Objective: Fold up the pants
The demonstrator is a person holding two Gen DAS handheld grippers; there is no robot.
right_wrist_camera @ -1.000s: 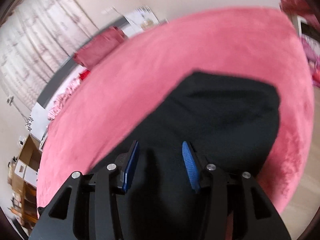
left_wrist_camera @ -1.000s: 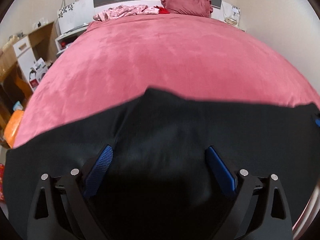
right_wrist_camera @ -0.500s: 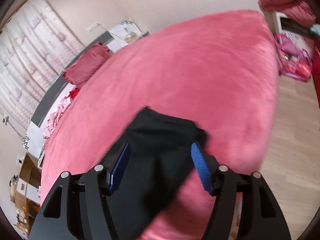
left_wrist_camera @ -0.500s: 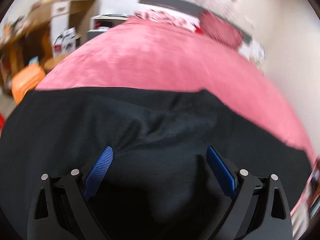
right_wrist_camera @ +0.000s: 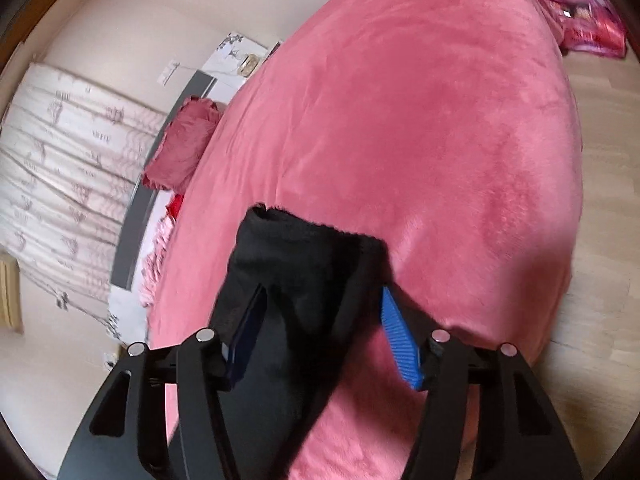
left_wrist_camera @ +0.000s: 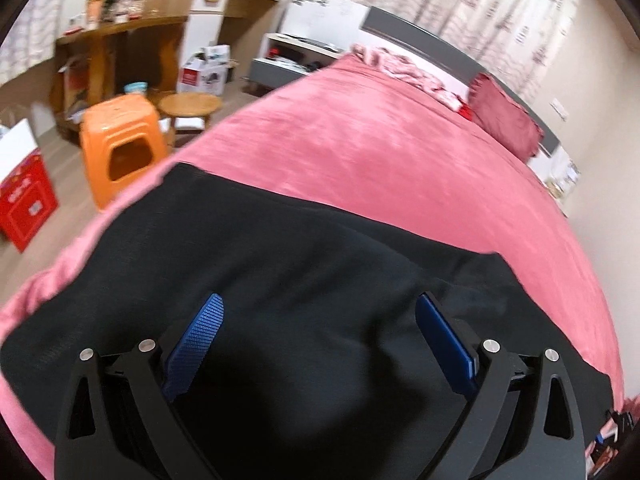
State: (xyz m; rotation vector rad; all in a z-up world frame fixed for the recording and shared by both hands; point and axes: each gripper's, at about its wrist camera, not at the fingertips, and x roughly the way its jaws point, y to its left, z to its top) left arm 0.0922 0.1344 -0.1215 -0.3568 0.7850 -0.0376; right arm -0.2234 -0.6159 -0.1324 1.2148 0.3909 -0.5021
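Pants: the black pants (left_wrist_camera: pixel 280 280) lie spread across the near end of the pink bed cover (left_wrist_camera: pixel 380 152), filling the lower half of the left wrist view; in the right wrist view a narrow end of them (right_wrist_camera: pixel 304 264) runs up between the fingers.
Left gripper: the left gripper (left_wrist_camera: pixel 320 316) hovers over the cloth with its jaws wide apart; the blue pads (left_wrist_camera: pixel 200 332) press on nothing, though dark cloth bulges in the gap. It holds nothing that I can see.
Right gripper: the right gripper (right_wrist_camera: pixel 320 312) stands about half open, its jaws having just been closing a little after a wider opening. The pant end lies between them, close against the left pad and clear of the right one, so I judge it not clamped.
Change: a second ago the right view showed a broad black panel; now only a slim end is in front of it, and both views have rolled and swung sideways along the bed.
Meaning: each hand seems to be lining up on its own end of the garment, likely for a lengthwise fold; no fold is visibly begun.
Farther off: a dark red pillow (left_wrist_camera: pixel 504 120) by the headboard, an orange stool (left_wrist_camera: pixel 120 140) on the floor.
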